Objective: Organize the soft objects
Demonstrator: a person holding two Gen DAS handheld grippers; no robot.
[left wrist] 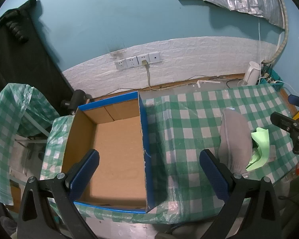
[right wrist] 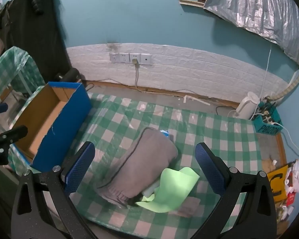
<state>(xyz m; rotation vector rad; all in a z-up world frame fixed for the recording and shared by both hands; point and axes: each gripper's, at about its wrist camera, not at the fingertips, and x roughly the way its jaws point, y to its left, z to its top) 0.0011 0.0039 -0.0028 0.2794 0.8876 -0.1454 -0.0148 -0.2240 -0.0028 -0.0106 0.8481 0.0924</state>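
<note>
A grey folded cloth (right wrist: 143, 159) lies on the checked table with a light green cloth (right wrist: 169, 187) against its near right side. My right gripper (right wrist: 144, 167) is open above them, its fingers either side of the pile. A blue box with a bare brown cardboard inside (left wrist: 115, 153) stands at the table's left end. My left gripper (left wrist: 149, 171) is open and empty over the box's right wall. The grey cloth (left wrist: 235, 139) and green cloth (left wrist: 261, 147) also show in the left wrist view. The box (right wrist: 57, 123) shows at the left in the right wrist view.
A white kettle (right wrist: 247, 105) and a teal basket of cables (right wrist: 267, 123) stand at the back right. A yellow sign and plastic bags (right wrist: 279, 183) lie off the right edge. Wall sockets (right wrist: 129, 57) with a cord are behind. A dark coat (right wrist: 29, 20) hangs at the left.
</note>
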